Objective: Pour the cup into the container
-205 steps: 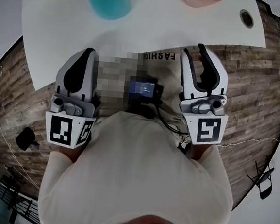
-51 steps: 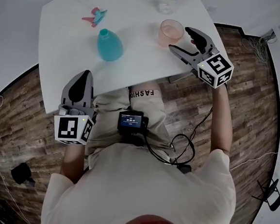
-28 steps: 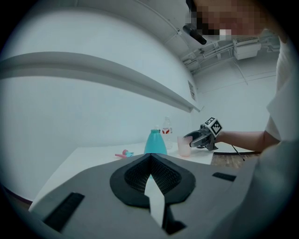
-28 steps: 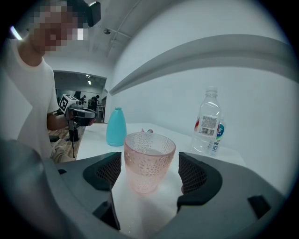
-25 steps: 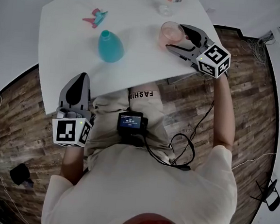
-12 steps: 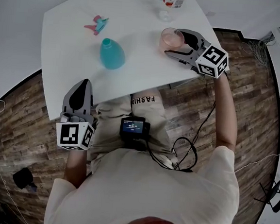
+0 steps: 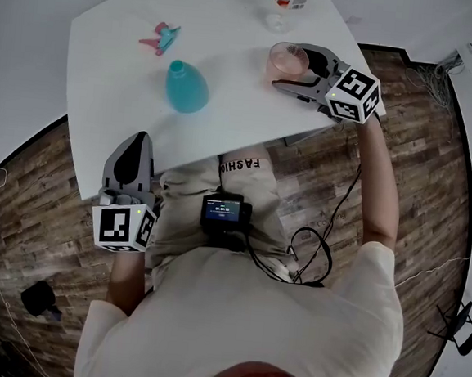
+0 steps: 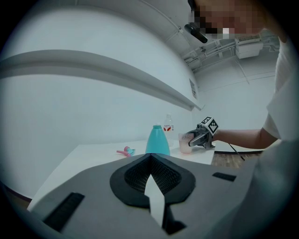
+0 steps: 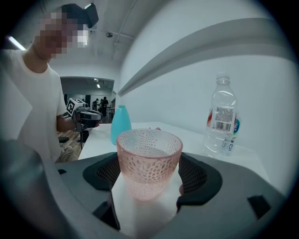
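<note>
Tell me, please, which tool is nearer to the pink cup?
Right. The right tool has the pink cup between its jaws on the white table; the left tool hangs off the table's near edge, far from the cup.

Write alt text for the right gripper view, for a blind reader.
A textured pink cup stands upright on a white table between the jaws of the right gripper, which flank its sides; firm contact cannot be confirmed. Behind stand a teal bottle at left and a clear water bottle at right.
</note>
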A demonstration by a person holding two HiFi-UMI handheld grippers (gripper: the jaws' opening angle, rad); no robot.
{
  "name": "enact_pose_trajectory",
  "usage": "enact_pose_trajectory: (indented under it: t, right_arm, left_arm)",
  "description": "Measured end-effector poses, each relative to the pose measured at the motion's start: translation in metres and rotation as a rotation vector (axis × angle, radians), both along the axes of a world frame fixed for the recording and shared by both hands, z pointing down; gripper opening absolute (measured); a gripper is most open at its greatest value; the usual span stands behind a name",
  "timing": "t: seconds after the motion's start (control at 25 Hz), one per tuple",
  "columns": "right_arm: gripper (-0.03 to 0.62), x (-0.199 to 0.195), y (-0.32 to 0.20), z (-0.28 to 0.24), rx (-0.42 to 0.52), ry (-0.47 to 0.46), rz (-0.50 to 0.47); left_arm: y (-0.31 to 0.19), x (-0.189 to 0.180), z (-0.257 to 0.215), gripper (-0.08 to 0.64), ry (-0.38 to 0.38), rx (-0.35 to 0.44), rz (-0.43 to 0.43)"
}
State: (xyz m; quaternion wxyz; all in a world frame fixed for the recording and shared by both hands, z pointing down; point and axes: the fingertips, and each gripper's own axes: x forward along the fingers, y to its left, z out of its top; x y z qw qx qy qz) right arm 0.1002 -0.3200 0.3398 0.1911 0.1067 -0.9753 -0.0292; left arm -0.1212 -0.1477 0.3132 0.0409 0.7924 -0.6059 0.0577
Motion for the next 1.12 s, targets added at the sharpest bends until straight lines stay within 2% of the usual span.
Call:
enact_pose_trajectory:
  t: [0.28, 0.48, 0.76, 1.12]
  right_arm:
    - [0.364, -0.003, -0.004, -0.004, 0.038, -0.005, 0.014]
    - [0.364, -0.002, -0.003, -0.002, 0.031, -0.009, 0.024]
    - [0.37, 0.002, -0.013, -0.003, 0.05, -0.023, 0.111]
    - [0.37, -0.001, -0.011, -0.009, 0.062, -0.032, 0.156]
  left_arm:
    - [0.002, -0.001, -0.005, 0.012, -0.012, 0.01, -0.004]
    - [0.004, -0.001, -0.001, 0.012, -0.005, 0.001, -0.006]
    - [0.005, -0.001, -0.002, 0.012, -0.004, 0.001, -0.011]
    - [0.012, -0.007, 0.003, 0.012, 0.004, -0.012, -0.022]
